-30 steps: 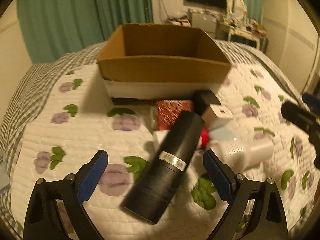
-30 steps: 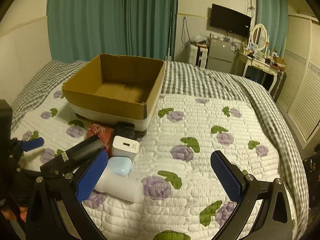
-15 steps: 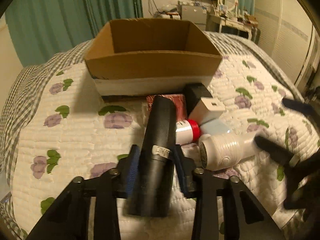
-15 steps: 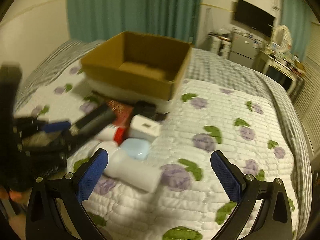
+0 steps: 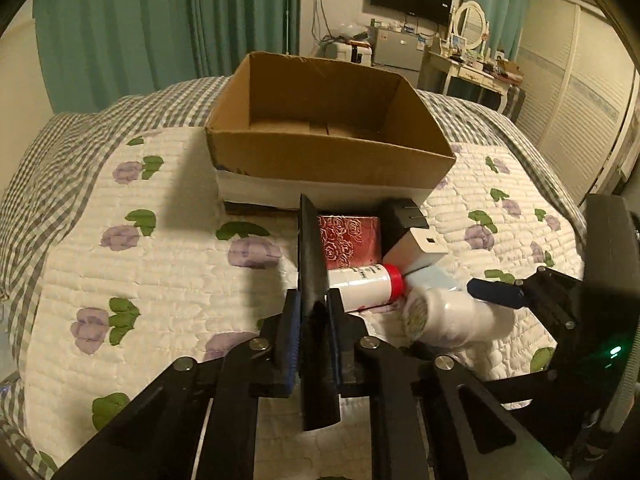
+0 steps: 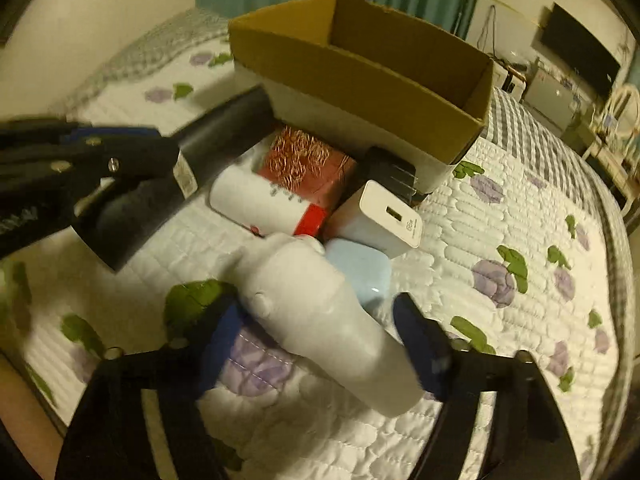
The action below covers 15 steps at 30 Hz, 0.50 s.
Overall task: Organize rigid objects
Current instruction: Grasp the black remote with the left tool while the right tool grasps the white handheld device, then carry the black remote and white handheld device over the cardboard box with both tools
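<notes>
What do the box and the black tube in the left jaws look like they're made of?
Box: brown corrugated cardboard, matte, raw cut rims. Black tube: probably hard plastic or coated metal, smooth with a dull sheen; I can't tell which.

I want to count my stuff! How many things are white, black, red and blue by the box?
White: 3 — bottle, charger, handheld device
Black: 2 — long box, adapter
Red: 1 — rose box
Blue: 1 — case
Total: 7

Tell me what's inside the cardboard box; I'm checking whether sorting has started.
The cardboard box shows only bare brown floor and flap seams in the left wrist view. Its near wall hides the front strip of floor, so something small there could go unseen.
</notes>
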{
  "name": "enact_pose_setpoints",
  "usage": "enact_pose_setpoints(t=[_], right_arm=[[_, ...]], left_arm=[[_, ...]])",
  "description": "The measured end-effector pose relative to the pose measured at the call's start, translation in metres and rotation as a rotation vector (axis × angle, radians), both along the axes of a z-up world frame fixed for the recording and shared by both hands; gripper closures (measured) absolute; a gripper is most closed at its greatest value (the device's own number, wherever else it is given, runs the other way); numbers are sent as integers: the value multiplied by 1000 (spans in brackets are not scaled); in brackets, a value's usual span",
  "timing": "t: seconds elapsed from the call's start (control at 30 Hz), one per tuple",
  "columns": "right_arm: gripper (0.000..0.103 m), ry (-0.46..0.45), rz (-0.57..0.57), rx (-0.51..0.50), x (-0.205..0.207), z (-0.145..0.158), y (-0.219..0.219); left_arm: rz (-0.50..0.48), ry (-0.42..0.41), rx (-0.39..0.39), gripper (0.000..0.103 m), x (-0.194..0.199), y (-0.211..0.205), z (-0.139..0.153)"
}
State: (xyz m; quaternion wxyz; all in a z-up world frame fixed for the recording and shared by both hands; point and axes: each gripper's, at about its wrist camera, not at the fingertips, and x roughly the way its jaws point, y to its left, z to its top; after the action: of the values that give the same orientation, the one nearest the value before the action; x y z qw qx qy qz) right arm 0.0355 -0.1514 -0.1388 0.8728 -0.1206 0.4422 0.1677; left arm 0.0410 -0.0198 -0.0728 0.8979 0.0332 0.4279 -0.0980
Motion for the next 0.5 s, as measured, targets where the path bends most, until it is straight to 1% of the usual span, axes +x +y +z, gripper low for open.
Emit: enact_pose_setpoints(t=[0.03, 0.07, 0.1, 0.2, 0.33, 0.43, 0.47, 0.5], right_arm=[[42, -6, -3, 5, -1, 3, 0], [48, -14, -7, 6, -3, 6, 0], [50, -25, -16, 15, -4, 10, -1], [51, -24, -36, 51, -5, 15, -7], [51, -47, -75, 70, -7, 25, -14], [51, -53, -102, 100, -7, 34, -24], [51, -58, -108, 104, -8, 35, -26], [51, -60, -112, 105, -8, 37, -27]], left_arm=[[5, -1, -3, 101, 0, 1, 0], [6, -1, -8, 103, -1, 1, 1], [3, -2, -13, 103, -1, 2, 2], [-9, 9, -14, 103, -2, 0, 1], [-14, 20, -13, 103, -3, -3, -4], [7, 40, -19, 94, 1, -2, -9], [18, 44, -16, 80, 2, -2, -10], [42, 49, -3, 57, 5, -1, -13]])
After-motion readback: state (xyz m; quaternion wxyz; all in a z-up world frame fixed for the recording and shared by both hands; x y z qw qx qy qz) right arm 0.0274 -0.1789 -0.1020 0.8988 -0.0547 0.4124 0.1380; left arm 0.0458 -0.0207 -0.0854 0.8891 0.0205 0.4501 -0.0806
